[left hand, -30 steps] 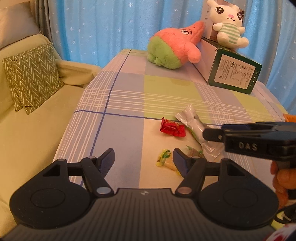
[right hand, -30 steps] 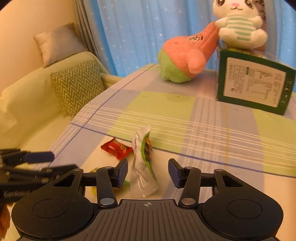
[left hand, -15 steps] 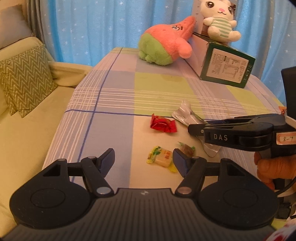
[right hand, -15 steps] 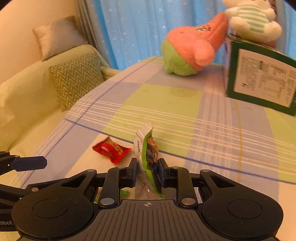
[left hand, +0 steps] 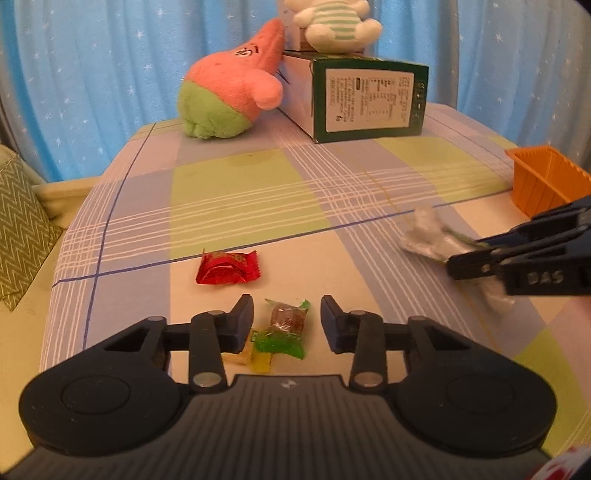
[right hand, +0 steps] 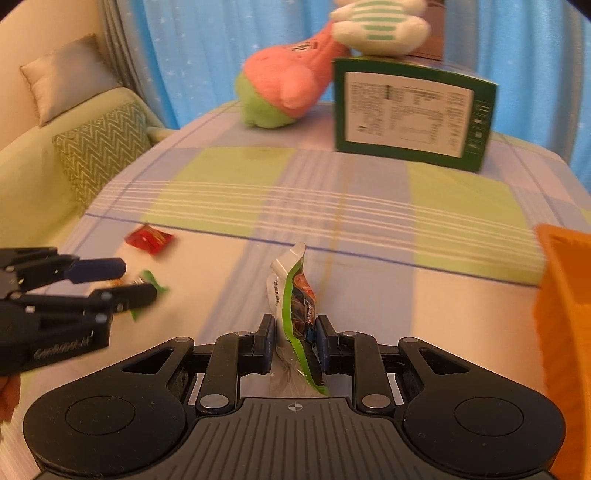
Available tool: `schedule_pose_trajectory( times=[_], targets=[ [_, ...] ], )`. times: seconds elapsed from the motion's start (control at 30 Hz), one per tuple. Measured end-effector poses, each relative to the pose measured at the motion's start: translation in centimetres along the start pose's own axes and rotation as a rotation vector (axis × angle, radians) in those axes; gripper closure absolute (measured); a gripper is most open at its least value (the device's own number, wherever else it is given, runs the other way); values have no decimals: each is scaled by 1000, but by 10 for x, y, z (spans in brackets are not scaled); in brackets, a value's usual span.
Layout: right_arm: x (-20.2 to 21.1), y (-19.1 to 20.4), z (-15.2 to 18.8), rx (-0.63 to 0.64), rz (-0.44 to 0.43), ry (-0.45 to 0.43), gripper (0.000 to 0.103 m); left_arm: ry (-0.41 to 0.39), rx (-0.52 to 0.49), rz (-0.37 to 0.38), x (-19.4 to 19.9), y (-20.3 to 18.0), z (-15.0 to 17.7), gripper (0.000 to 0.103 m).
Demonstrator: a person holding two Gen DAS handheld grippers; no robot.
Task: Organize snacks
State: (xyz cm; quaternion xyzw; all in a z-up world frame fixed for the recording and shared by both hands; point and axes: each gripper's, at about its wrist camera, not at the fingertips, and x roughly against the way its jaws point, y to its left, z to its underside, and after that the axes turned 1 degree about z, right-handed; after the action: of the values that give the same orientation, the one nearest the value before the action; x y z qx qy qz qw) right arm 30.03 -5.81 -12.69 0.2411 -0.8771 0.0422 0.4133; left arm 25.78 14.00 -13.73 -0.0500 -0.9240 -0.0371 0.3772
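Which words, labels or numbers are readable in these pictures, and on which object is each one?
"DAS": on the right gripper, left wrist view.
Lettering on the left gripper: blurred.
Panel on the green box: too small.
Mark on the pink plush: unreadable.
Print on the snack packet: unreadable.

At the far end of the plaid-clothed worktop [left hand: 236, 192] a pink-and-green starfish plush [left hand: 232, 99] leans its tip against a green carton [left hand: 354, 99], and a white plush in a green-striped shirt [left hand: 334, 26] sits on the carton. Blue star-print curtains [left hand: 92, 74] hang behind; a zigzag cushion [right hand: 99, 147] rests on the pale green sofa [right hand: 33, 184] alongside.
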Motion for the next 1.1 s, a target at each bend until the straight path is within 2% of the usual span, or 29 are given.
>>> schedule_pose_trajectory(
  times=[0.23,0.37,0.57,0.83,1.1],
  targets=[
    [2,-5,1,-21,6,0,79,23,-38,-5,-6,-7,5,84],
    [4,-3,0,-19,4,-11,79,36,18,-6,-1,-7,3,85],
    [21,-9,3,-59,16,-31,79,4,101,10,23,-16,-2,85],
    [68,-18,20,-143,46,-64,79,-30,154,18,61,-41,-6,85],
    [135,-18,37,-193,63,-106,79,-26,240,40,110,-72,3,85]
  ],
)
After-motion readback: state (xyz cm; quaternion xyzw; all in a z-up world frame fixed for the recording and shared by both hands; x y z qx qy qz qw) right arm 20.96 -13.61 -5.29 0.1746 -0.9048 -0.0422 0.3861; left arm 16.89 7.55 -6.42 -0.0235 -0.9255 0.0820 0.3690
